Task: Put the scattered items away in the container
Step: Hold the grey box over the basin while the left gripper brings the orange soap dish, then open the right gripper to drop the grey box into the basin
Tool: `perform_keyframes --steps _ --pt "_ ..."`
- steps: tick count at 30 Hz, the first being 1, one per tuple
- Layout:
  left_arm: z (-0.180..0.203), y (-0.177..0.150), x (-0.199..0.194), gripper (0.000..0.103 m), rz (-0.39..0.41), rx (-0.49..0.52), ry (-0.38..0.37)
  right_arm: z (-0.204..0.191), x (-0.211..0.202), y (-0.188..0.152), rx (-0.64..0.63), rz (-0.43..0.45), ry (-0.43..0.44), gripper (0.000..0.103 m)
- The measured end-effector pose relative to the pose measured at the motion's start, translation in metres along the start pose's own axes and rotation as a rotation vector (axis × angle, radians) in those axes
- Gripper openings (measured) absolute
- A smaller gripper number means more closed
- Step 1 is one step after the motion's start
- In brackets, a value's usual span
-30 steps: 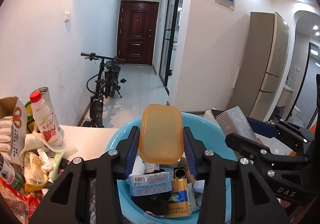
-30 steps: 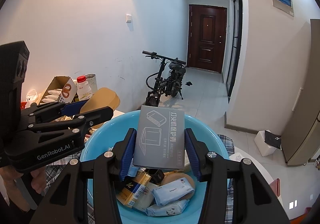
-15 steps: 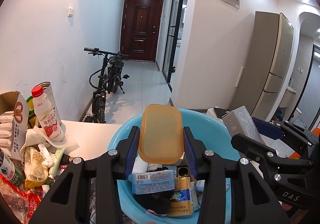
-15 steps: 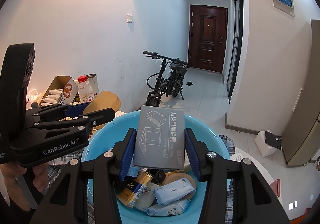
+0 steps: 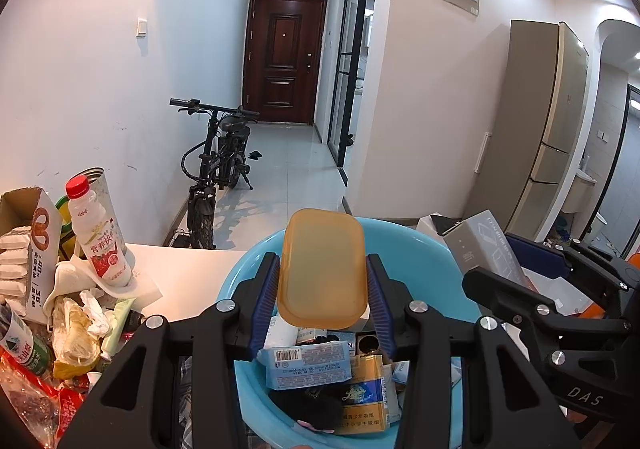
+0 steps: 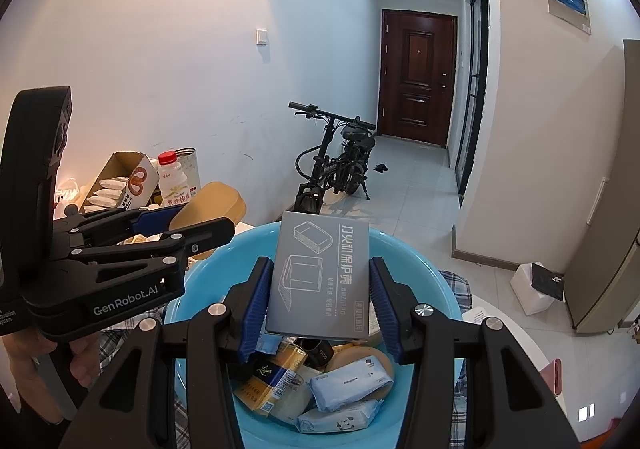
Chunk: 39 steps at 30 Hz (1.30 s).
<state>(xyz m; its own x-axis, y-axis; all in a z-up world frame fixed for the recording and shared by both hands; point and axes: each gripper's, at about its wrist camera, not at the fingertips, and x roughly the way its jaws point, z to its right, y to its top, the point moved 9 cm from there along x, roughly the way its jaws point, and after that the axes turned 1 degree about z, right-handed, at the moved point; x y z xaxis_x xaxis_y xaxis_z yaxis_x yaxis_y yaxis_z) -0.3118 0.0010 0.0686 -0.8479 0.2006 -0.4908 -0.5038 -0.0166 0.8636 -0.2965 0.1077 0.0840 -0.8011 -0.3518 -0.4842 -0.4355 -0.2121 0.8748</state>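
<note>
Where tiles (image 5: 280, 169) meet door (image 5: 282, 61), white tabletop (image 5: 188, 277), bicycle (image 5: 218, 165).

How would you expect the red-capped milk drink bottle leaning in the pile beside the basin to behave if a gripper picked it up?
The bottle probably tips easily: it is tall, narrow and already tilted on crumpled tissue. Its smooth label may prove somewhat slippery. It looks full, so likely heavy for its size, and the plastic wall may give slightly under a squeeze.

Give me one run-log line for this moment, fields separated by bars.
left tongs: shut on amber lid | right tongs: shut on grey box | both above blue basin | basin: part filled
</note>
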Motion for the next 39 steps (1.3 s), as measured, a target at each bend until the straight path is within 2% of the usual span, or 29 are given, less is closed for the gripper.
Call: perform_keyframes --steps 37,39 --pt "-0.004 0.002 0.001 0.042 0.003 -0.003 0.010 0.002 -0.002 0.003 -0.016 0.004 -0.012 0.051" --pt "-0.003 0.002 0.001 0.042 0.003 -0.001 0.011 0.009 -0.004 0.006 -0.001 0.019 -0.051 0.078"
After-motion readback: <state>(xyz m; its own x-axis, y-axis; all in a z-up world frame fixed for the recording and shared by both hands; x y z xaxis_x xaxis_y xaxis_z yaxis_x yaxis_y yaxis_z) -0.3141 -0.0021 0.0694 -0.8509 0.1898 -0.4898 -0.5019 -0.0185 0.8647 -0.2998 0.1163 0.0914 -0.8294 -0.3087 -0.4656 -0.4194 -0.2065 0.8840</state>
